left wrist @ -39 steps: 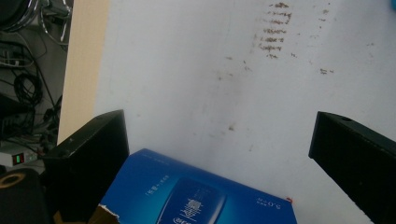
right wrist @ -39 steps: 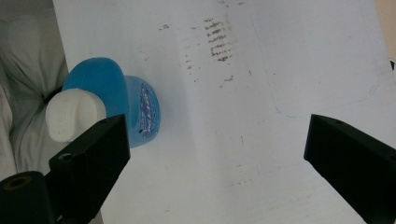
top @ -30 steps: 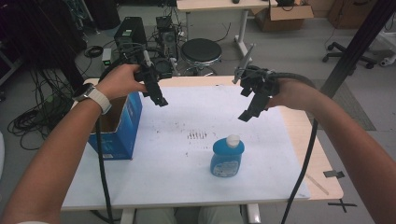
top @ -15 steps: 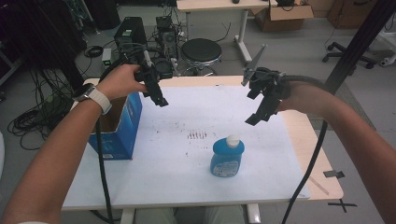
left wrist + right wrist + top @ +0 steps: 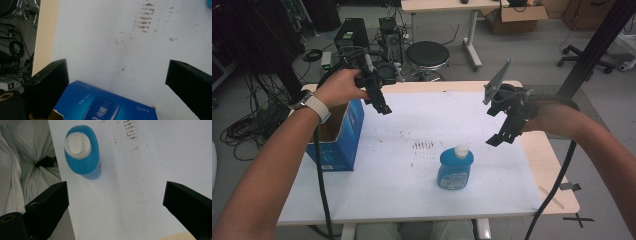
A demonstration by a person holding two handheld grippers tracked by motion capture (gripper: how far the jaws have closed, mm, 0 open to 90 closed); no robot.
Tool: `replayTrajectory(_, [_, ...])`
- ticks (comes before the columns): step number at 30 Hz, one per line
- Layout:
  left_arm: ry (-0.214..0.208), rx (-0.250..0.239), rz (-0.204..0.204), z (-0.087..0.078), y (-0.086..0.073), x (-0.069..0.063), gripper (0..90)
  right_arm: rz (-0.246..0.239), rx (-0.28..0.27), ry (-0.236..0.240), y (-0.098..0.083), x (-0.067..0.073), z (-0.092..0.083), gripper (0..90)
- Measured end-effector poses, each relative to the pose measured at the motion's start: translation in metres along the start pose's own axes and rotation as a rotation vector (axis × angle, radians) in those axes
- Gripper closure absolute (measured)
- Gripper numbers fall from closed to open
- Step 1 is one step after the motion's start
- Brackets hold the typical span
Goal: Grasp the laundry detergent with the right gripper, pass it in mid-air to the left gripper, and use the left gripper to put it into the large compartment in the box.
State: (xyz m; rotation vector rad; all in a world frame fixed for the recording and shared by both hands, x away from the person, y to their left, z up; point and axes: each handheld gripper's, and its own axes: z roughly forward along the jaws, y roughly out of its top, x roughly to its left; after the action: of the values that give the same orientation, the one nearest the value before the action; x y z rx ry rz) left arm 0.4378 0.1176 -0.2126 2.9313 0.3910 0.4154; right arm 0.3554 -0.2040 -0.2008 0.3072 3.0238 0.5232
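One blue bottle (image 5: pixel 455 167), one blue box (image 5: pixel 337 136), two gaping tools aloft.

Blue box (image 5: pixel 105 106) print: white characters on its side facing the left gripper view, too small and upside down to read; a short line of digits near its corner, not legible.
Blue bottle (image 5: pixel 455 170) label: pale print, unreadable.

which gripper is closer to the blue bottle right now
Right. The right gripper hangs open in the air just up and to the right of the blue bottle. The left gripper is farther off, open above the blue box at the table's left edge.
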Motion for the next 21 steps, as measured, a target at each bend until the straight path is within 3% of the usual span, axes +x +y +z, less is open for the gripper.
replayTrajectory(21, [0.005,0.003,0.005,-0.002,0.001,-0.003,5.4,-0.037,-0.104,0.027,-0.023,0.022,0.021,6.6])
